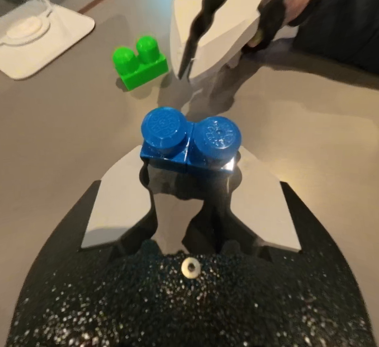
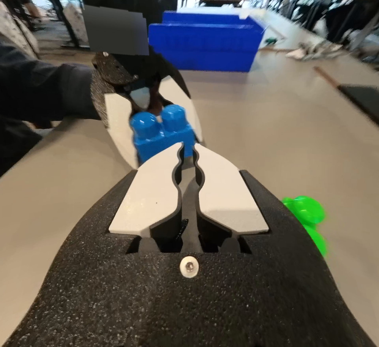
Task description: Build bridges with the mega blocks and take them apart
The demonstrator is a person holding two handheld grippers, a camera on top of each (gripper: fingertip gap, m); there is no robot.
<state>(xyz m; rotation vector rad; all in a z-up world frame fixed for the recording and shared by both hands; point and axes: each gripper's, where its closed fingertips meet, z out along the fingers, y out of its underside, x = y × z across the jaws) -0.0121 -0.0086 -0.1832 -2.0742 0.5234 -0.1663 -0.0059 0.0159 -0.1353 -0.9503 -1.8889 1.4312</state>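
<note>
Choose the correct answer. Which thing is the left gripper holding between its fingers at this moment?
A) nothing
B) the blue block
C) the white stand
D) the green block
B: in the left wrist view the left gripper is closed on the sides of the blue block, while the green block lies free on the table farther away.

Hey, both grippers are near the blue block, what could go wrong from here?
1. The left gripper grips only the lower sides of the blue block; a push from the right gripper might twist it loose.
2. The green block lies loose close by; a swing may knock it.
</note>
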